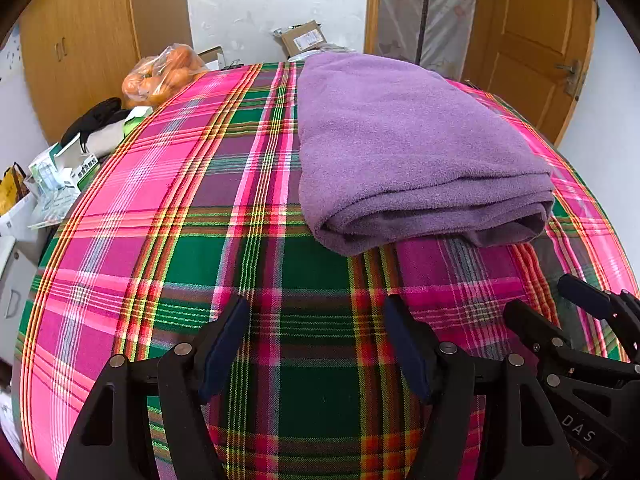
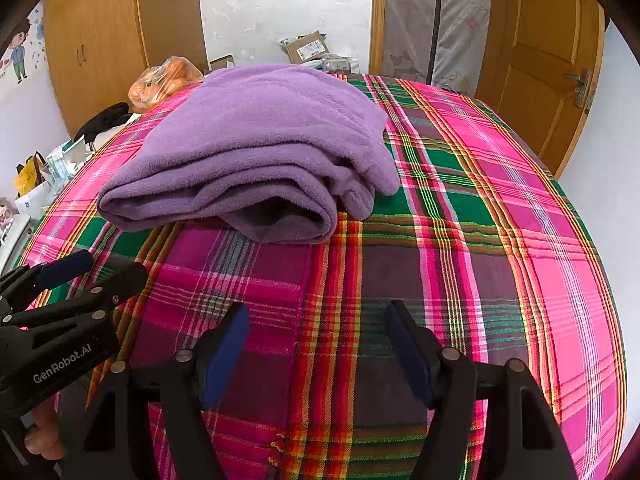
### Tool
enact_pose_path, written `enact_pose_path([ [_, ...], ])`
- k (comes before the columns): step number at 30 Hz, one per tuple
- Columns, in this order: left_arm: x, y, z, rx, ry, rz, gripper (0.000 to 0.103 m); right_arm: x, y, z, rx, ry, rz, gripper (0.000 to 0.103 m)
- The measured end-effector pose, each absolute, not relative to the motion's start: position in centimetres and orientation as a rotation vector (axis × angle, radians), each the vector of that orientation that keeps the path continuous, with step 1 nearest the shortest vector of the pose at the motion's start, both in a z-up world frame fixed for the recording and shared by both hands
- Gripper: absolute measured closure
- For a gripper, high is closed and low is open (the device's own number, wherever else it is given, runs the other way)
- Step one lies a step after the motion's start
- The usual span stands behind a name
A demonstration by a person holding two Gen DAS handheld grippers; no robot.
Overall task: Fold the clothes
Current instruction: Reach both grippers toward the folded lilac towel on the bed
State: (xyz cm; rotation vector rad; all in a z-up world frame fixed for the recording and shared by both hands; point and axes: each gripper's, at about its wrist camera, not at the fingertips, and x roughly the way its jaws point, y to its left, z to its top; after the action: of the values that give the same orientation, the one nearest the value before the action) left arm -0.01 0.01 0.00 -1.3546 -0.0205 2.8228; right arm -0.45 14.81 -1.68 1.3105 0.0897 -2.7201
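Note:
A purple fleece garment (image 1: 404,140) lies folded into a thick bundle on the pink and green plaid cloth (image 1: 180,208), its rolled fold facing me. In the right wrist view the same purple garment (image 2: 260,148) sits ahead and to the left. My left gripper (image 1: 316,316) hovers open over the plaid, short of the bundle, with nothing between its fingers. My right gripper (image 2: 316,320) is open too, empty, just short of the fold. Each gripper shows in the other's view: the right gripper (image 1: 560,304) at the right edge, the left gripper (image 2: 100,264) at the left, also open.
A bag of oranges (image 1: 164,76) sits at the far left corner. Black fabric and boxes (image 1: 76,148) crowd the left side. A cardboard parcel (image 1: 304,38) lies beyond the far edge. A wooden door (image 1: 532,40) stands at the back right.

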Motion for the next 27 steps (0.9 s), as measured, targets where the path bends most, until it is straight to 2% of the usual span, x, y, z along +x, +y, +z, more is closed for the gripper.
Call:
enact_pose_path([
  [16,0.0,0.1,0.1,-1.356,-0.02,2.824,0.031,-0.4,14.5,-1.6,1.31,0.086,-2.704,0.029],
  [20,0.0,0.0,0.1,-1.35,-0.022,2.817,0.031,-0.6,15.3,-1.5,1.289,0.029,-2.678,0.029],
  [21,0.0,-0.1,0.1,-1.349,-0.022,2.815,0.031,-0.6,16.0,-1.4,1.275,-0.015,-2.663,0.031],
  [23,-0.1,-0.4,0.1,-1.354,-0.026,2.806,0.031,-0.8,17.3,-1.2,1.261,-0.099,-2.641,0.05],
  [25,-0.3,-0.7,0.3,-1.365,-0.049,2.79,0.031,-1.2,18.7,-0.9,1.261,-0.19,-2.613,0.06],
  [27,-0.4,-1.0,0.6,-1.363,-0.081,2.765,0.037,-1.6,20.0,-0.6,1.247,-0.286,-2.582,0.061],
])
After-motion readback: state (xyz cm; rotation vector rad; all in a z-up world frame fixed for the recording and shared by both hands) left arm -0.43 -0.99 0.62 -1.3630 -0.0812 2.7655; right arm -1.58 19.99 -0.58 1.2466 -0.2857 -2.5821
